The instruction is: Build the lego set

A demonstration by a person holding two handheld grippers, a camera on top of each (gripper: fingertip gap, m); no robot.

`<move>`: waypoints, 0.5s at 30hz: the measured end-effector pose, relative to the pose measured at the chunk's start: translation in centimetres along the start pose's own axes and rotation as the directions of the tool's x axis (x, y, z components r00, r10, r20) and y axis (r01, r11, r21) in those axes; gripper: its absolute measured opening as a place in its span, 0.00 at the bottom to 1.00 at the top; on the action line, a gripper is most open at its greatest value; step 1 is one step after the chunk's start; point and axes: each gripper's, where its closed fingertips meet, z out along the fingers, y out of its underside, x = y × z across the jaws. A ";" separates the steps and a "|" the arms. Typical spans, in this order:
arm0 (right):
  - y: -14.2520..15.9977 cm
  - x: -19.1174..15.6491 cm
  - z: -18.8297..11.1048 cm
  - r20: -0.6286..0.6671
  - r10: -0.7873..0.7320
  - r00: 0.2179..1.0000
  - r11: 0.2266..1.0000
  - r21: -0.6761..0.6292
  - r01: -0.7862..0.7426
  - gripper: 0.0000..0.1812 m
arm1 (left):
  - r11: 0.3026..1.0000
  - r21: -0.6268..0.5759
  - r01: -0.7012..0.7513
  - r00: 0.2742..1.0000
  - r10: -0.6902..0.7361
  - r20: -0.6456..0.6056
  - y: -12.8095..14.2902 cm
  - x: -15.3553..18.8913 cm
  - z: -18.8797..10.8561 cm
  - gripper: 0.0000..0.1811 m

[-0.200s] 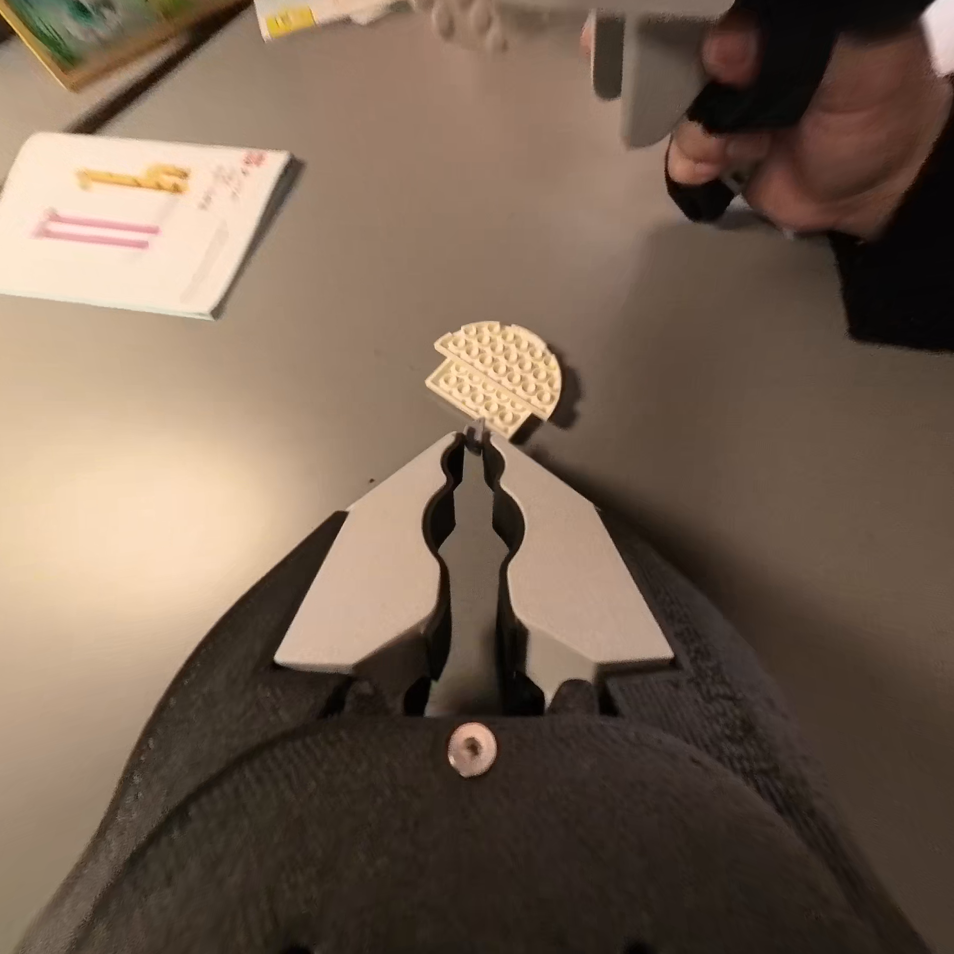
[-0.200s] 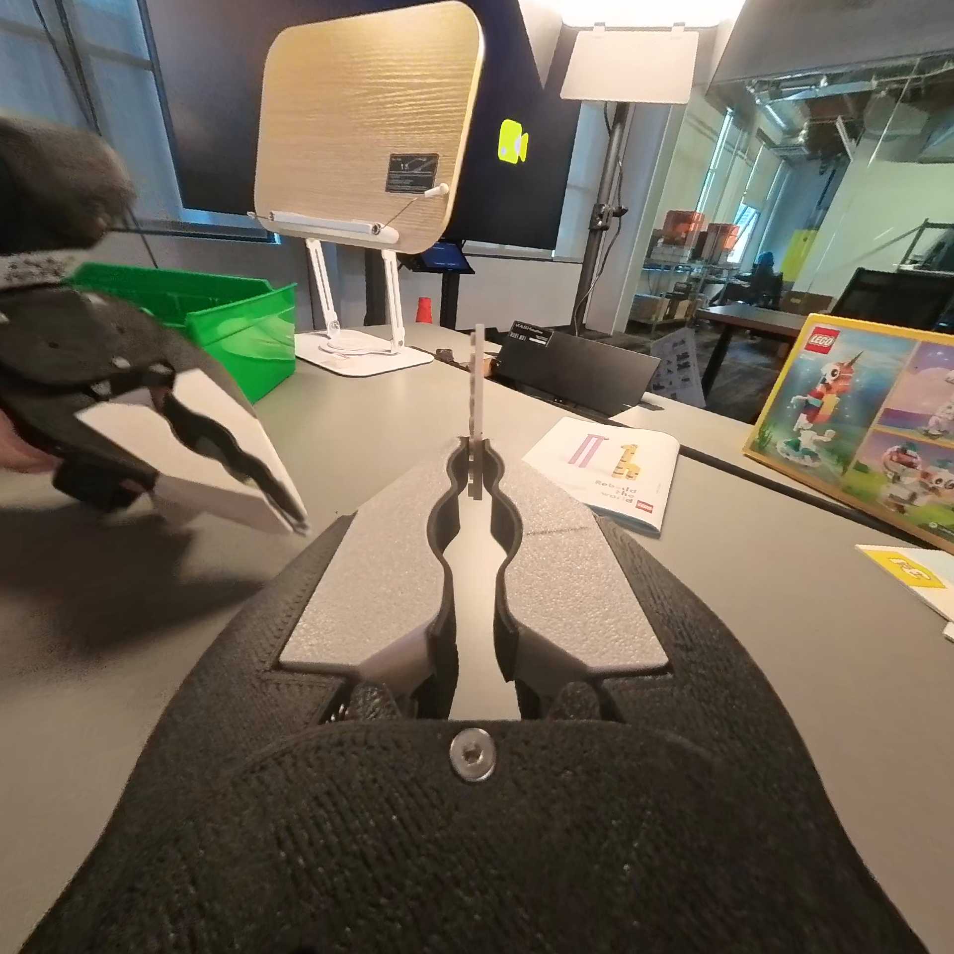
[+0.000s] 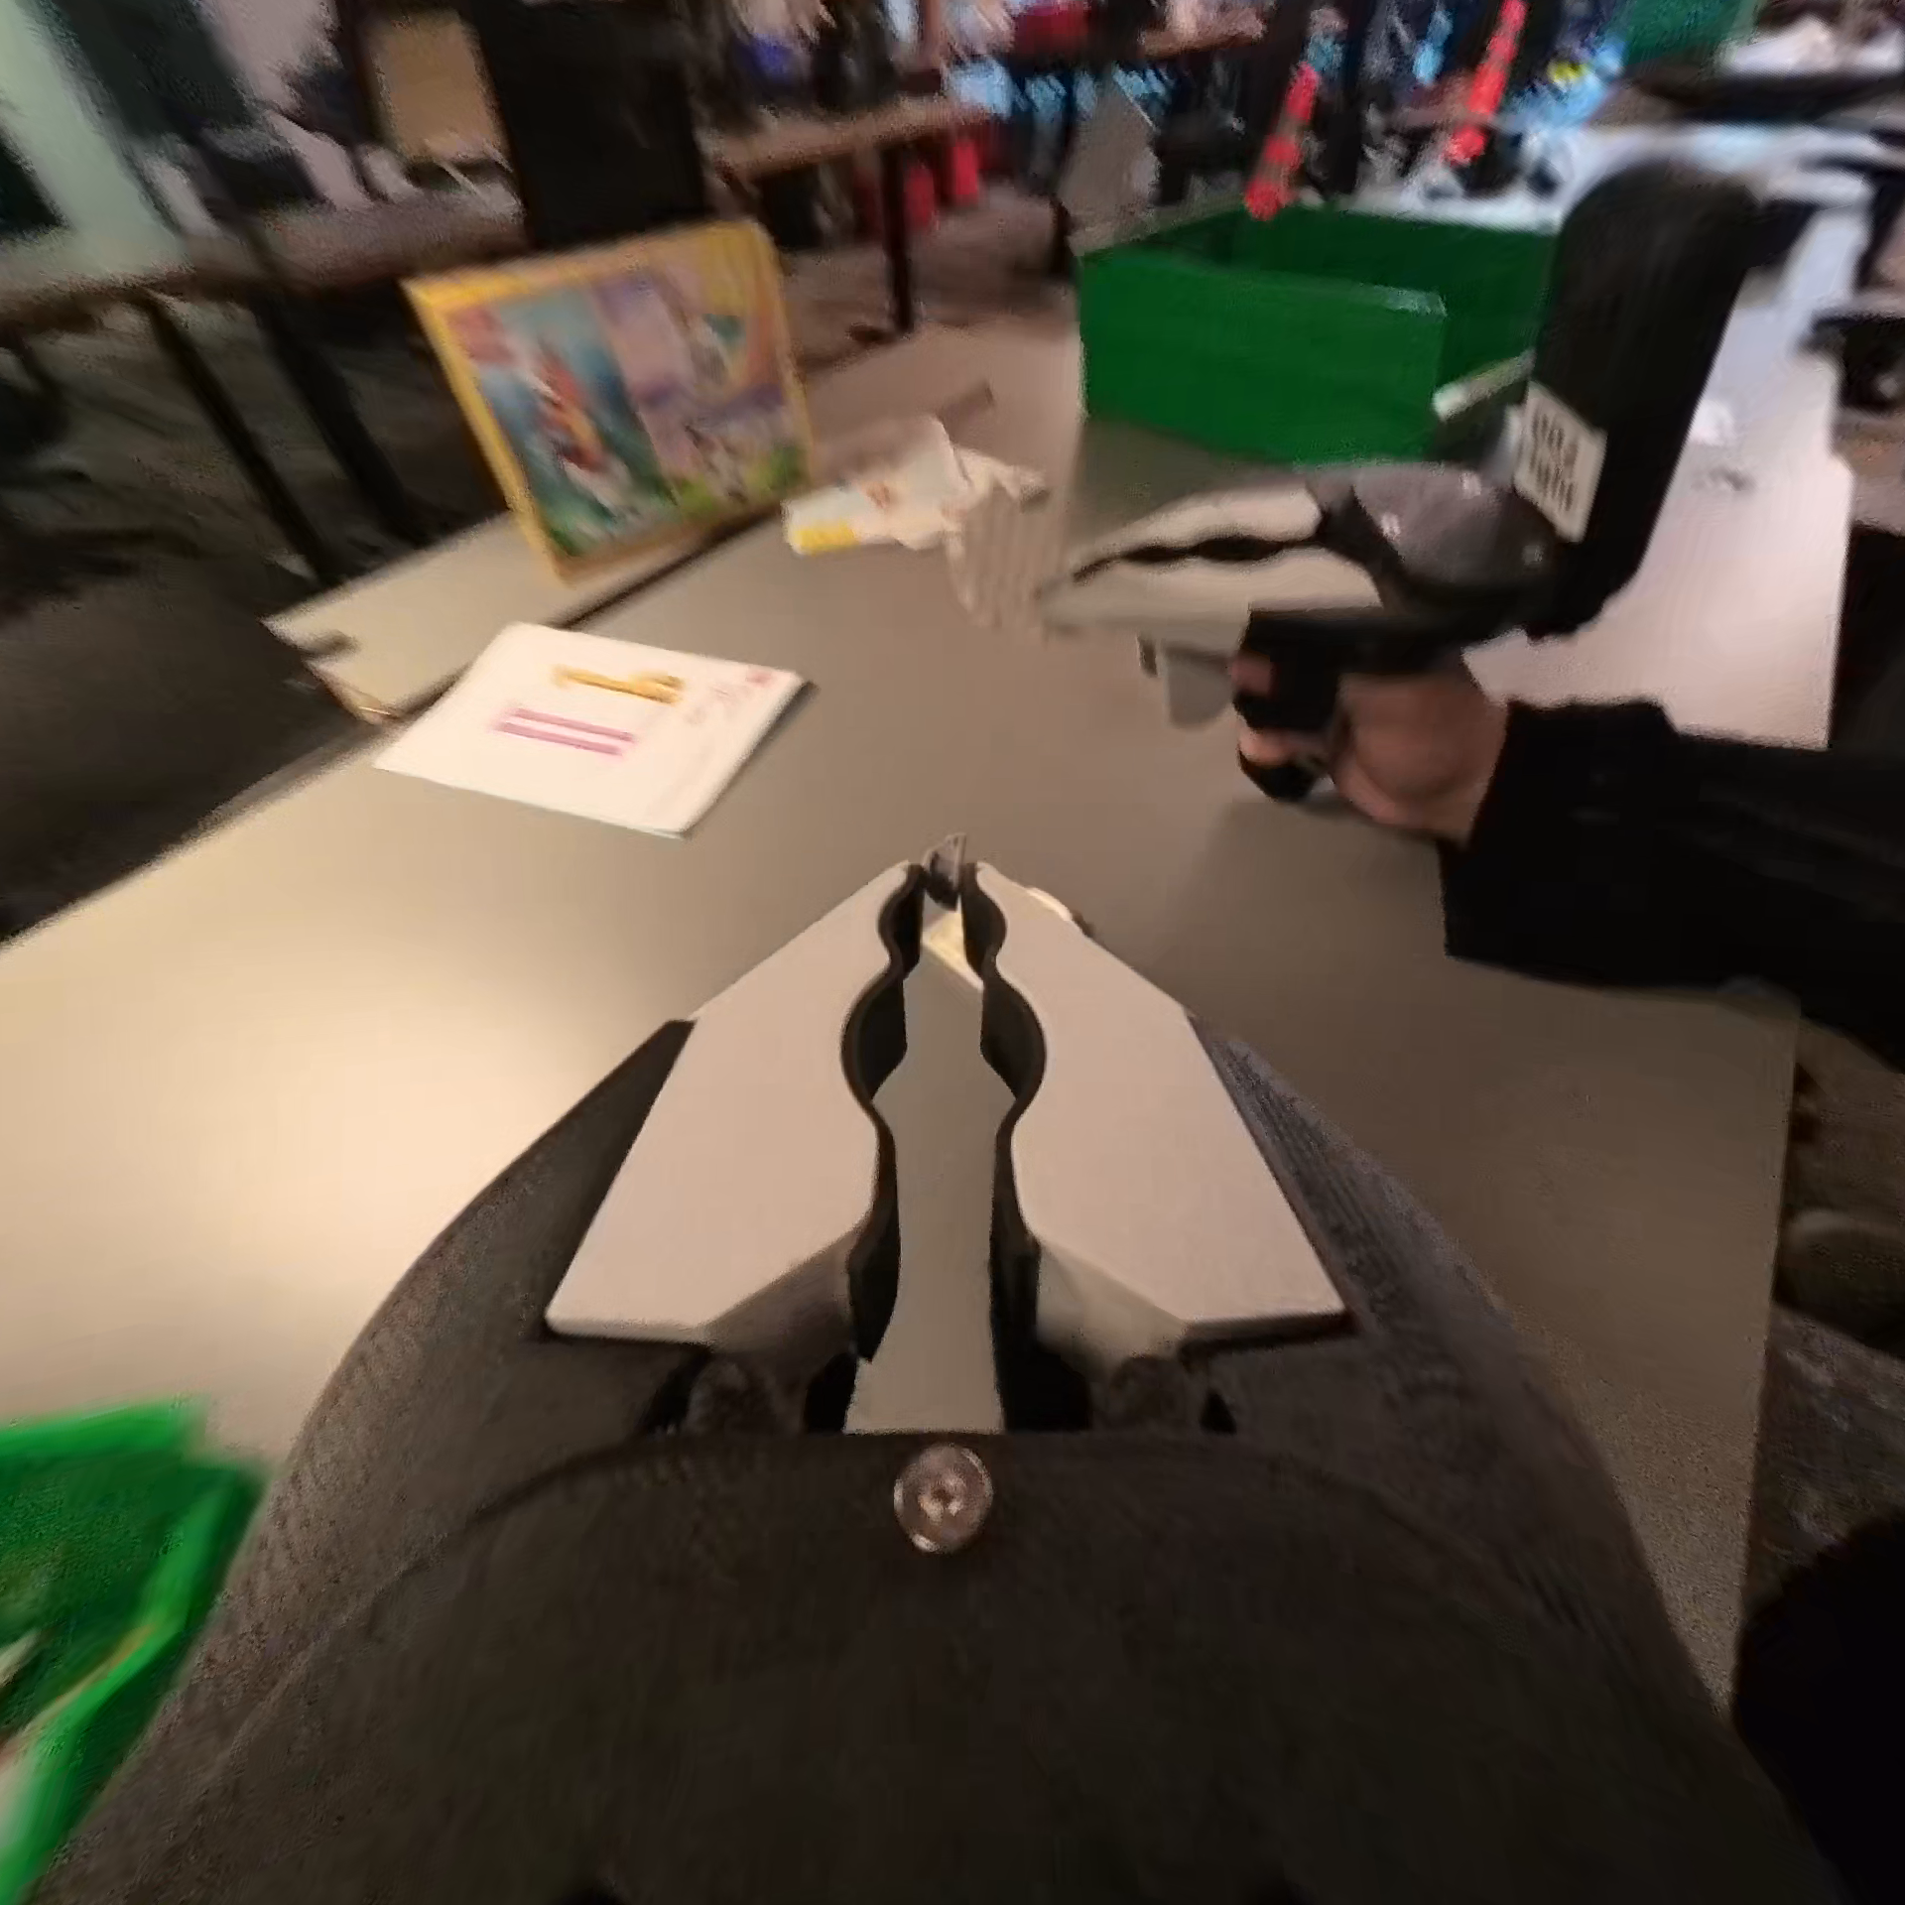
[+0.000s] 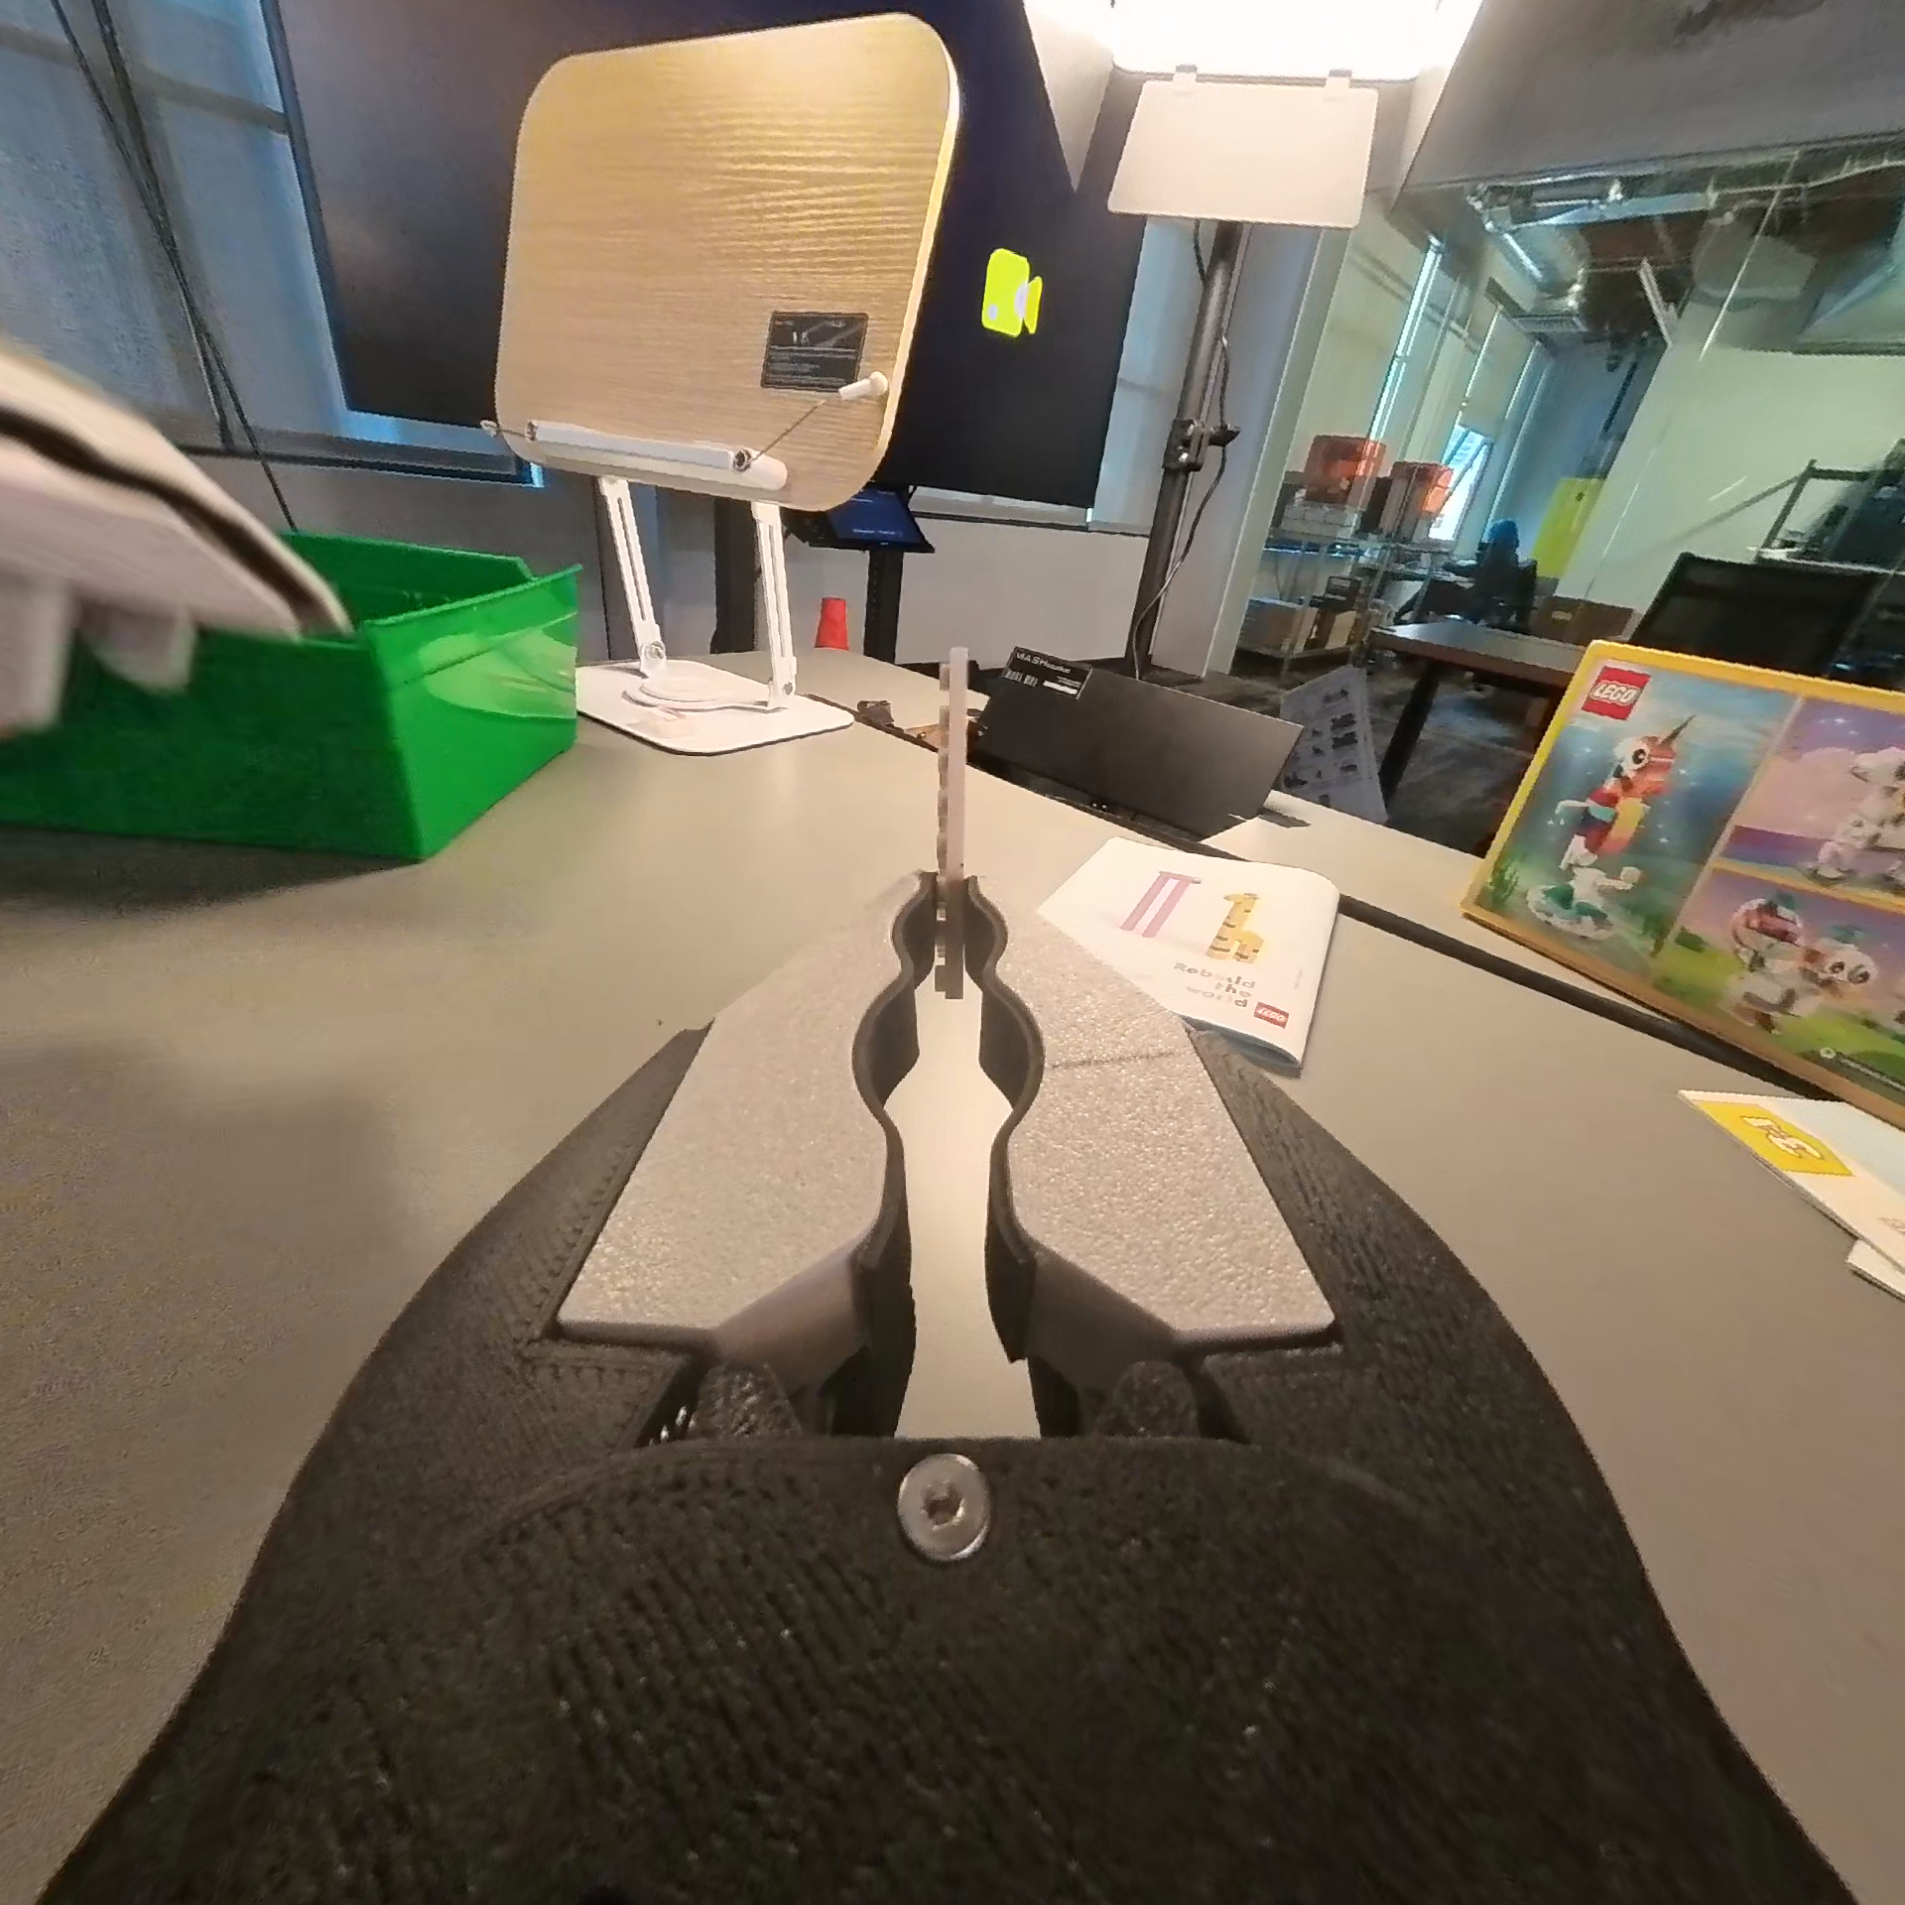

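Note:
My left gripper [image 3: 943, 874] is shut on a small dark grey piece [image 3: 946, 854] that sticks out at its tips, held above the grey table [image 3: 309, 1031]. A bit of a cream plate [image 3: 946, 943] shows through the gap between its fingers; the rest is hidden. My right gripper [image 4: 950, 889] is shut on a thin pale plate [image 4: 954, 763] held upright and edge-on. In the left wrist view the right gripper [image 3: 1057, 603] is at the upper right, in a hand, with the blurred plate [image 3: 1005, 562] at its tips. The left gripper [image 4: 330, 619] shows blurred at the right wrist view's left edge.
A green bin [image 4: 309, 722] stands at the back, also in the left view [image 3: 1258, 340]. A set box [image 4: 1701, 856], a booklet [image 4: 1206, 948], leaflets [image 4: 1794, 1165], a wooden book stand [image 4: 711, 268] and a black box [image 4: 1134, 742] are on the table. Crumpled bags [image 3: 907, 495] lie by the box. The grippers' ends are close to 15 cm from one another.
My left gripper has swung up from pointing down at the cream half-round plate to nearly level, still shut on its small piece. The right gripper holds its plate as before.

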 end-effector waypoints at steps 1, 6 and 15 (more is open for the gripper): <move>0.0 0.0 0.0 0.003 0.007 1.000 1.000 0.002 -0.007 0.01 | 1.000 0.026 -0.001 0.998 0.000 0.057 -1.2 -1.1 -2.1 0.03; -0.1 -0.6 0.3 0.021 0.000 1.000 1.000 0.000 0.000 0.01 | 0.996 -0.094 0.011 0.909 0.029 0.416 -2.5 -10.8 -12.3 0.03; 0.2 -1.2 0.6 0.040 -0.035 0.999 0.999 -0.016 0.036 0.01 | 0.749 -0.593 0.295 0.897 -0.003 0.443 9.1 -21.0 -14.2 0.03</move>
